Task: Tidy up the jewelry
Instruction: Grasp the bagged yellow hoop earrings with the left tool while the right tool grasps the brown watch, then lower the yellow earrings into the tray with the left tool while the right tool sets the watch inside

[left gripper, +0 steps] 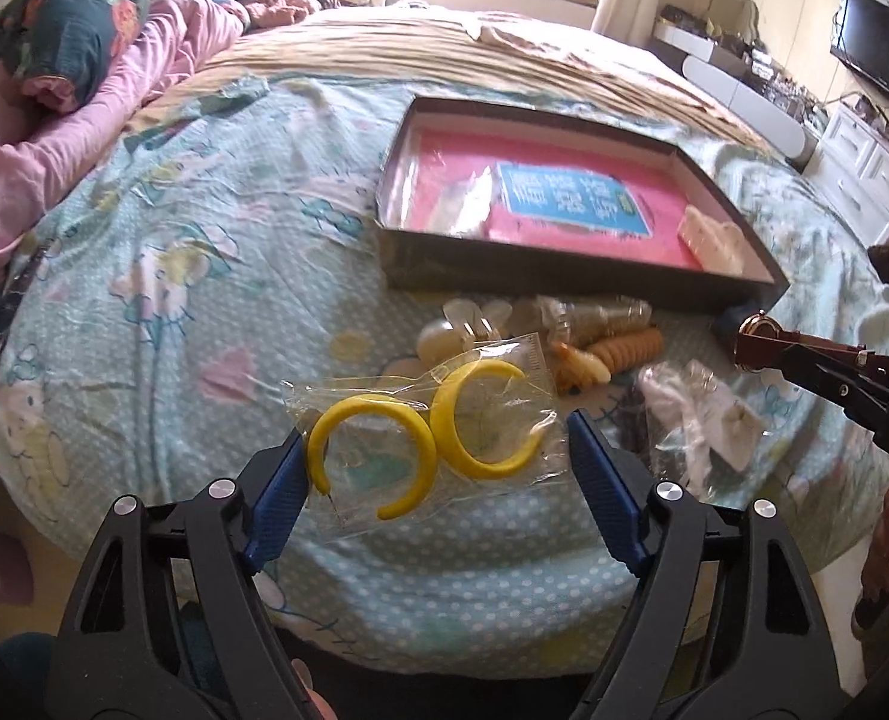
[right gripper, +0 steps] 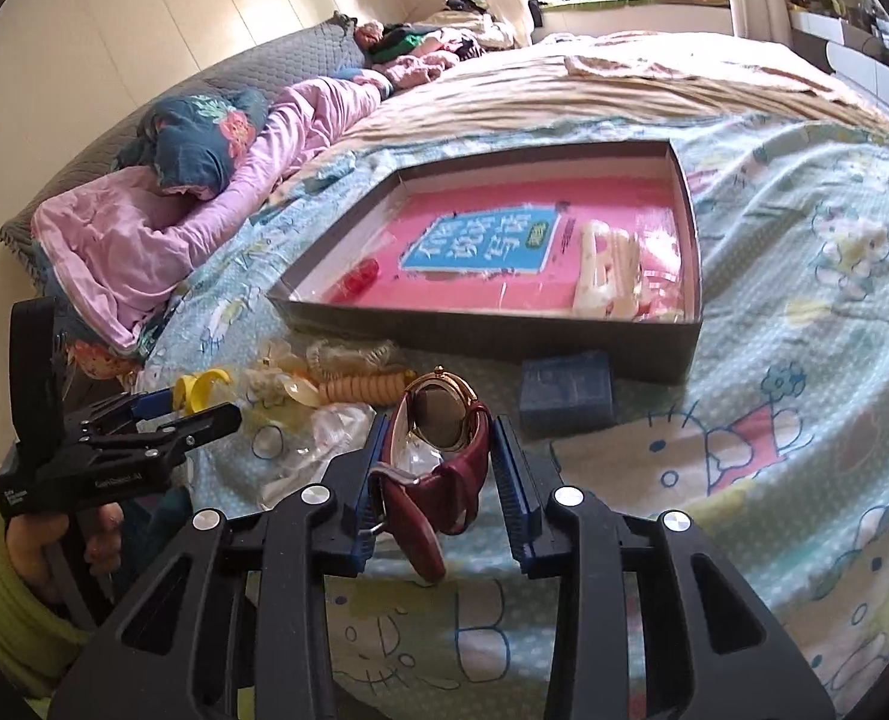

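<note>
My left gripper is open, its blue pads on either side of a clear bag with two yellow C-shaped hoops lying on the bedspread. My right gripper is shut on a wristwatch with a dark red strap and gold case, held above the bed; it shows at the right of the left wrist view. A shallow dark box with a pink lining holds a cream hair clip, a red item and clear bags. The left gripper also shows in the right wrist view.
A pile of loose pieces lies before the box: an orange spiral tie, clear clips, a white bagged item. A small blue box sits by the box's near corner. Pink bedding lies left; furniture stands right.
</note>
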### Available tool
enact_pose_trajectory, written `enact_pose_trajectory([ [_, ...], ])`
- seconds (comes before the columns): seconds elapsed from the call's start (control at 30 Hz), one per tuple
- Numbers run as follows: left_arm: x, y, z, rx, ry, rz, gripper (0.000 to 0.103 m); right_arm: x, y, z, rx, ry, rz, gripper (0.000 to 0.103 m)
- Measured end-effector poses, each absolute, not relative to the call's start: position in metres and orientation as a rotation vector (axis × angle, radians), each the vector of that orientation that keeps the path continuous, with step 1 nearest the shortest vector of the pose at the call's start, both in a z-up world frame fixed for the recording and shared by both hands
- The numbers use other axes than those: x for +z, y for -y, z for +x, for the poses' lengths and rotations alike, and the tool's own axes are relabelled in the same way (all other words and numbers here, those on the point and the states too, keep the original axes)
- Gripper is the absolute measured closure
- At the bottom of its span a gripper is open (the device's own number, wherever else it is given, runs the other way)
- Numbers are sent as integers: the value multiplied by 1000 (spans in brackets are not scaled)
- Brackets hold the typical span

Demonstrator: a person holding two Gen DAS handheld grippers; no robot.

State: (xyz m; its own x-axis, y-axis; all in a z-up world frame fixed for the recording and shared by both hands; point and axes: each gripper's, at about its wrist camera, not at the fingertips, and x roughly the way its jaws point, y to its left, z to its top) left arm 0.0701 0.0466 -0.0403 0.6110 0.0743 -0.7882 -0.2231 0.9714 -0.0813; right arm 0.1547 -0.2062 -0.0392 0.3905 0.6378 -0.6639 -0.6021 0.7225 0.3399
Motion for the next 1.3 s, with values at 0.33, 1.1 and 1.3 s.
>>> enact_pose_trajectory([
  [0.33,-30,-47,73,168,-870,-163,30,-21,204,158,795,-804,47,71],
  [1.1,-8,-40,120,129,-834,-148,30,10,199,206,785,-715,92,71],
  [1.3,-3,-40,134,122,-830,-148,30,13,200,218,763,-701,98,71],
])
